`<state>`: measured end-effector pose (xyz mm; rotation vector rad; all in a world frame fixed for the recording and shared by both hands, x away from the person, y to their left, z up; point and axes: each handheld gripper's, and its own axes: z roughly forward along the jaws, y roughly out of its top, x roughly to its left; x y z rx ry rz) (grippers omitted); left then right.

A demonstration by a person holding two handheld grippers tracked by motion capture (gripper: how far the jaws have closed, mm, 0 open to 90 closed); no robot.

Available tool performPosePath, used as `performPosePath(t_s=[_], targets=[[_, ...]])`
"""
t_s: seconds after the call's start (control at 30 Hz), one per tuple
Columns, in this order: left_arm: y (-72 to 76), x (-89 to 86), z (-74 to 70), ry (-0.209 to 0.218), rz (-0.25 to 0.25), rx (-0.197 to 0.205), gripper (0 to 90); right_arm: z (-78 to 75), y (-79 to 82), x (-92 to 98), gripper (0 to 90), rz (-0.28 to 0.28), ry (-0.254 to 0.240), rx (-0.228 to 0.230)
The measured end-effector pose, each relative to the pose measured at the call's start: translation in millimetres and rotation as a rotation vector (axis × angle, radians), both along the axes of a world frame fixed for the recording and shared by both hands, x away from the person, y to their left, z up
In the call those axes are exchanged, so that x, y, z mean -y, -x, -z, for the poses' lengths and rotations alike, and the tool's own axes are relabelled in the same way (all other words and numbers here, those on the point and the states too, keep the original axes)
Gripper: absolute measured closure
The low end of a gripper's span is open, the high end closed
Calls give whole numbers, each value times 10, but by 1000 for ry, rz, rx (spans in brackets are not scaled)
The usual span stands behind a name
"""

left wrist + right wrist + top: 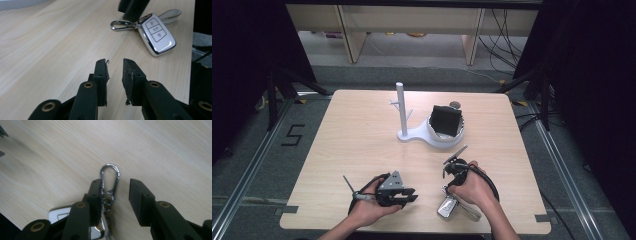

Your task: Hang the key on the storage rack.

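A white car key fob (156, 33) with a silver carabiner (122, 25) and a pale strap (170, 15) lies flat near the table's front edge. The same key fob (447, 207) sits just under the person's right hand. My right gripper (116, 183) is open and straddles the carabiner (110, 176), which lies against its left jaw, well apart from the right one. The fob (58, 215) peeks out beneath that left jaw. My left gripper (115, 63) is open by a narrow gap, holds nothing and hovers low over the wood a little short of the fob.
A white stand (402, 112) with an upright post and small pegs rises mid-table. Its bowl-shaped base (447, 140) holds a black object (447, 121). The left gripper (412, 196) and right gripper (447, 192) both work close to the table's front edge (412, 231).
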<state>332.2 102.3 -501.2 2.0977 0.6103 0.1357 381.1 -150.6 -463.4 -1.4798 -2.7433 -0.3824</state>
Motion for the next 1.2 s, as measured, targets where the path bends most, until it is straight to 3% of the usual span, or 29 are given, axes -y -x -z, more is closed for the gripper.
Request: performPosePath(t_s=[0.07,0.1,0.27,0.3,0.33,0.37,0.47,0.7,0.8,0.87,0.97,1.03,1.07,1.2], targets=[[15,-72,-6,14,-28,7,717,23,-1,-41,635,6,5,-4],[17,-120,-17,-4,-31,17,711,38,-9,-55,634,3,22,0],[57,-304,-3,27,-82,11,701,74,-10,-107,615,19,30,-28],[54,-361,-7,-4,-77,20,699,83,-10,-107,614,14,31,-29],[71,-382,2,23,-88,4,699,90,-8,-116,612,7,31,-25],[89,-416,18,31,-104,7,699,91,-3,-132,611,19,33,-41],[118,-480,42,49,-123,-5,695,107,7,-162,614,4,48,-32],[138,-572,67,67,-159,-8,683,126,39,-217,619,17,102,-9],[129,-612,46,56,-170,-11,676,127,63,-252,629,65,138,-5],[127,-618,48,75,-188,-6,675,123,68,-266,630,68,159,-19],[120,-630,37,77,-191,-9,675,130,78,-279,636,92,161,-12],[115,-640,34,74,-191,-4,675,139,54,-252,654,61,165,3],[114,-643,32,75,-192,-3,675,130,71,-274,659,109,165,-19],[112,-664,23,72,-208,1,676,127,72,-274,659,137,175,-42]])
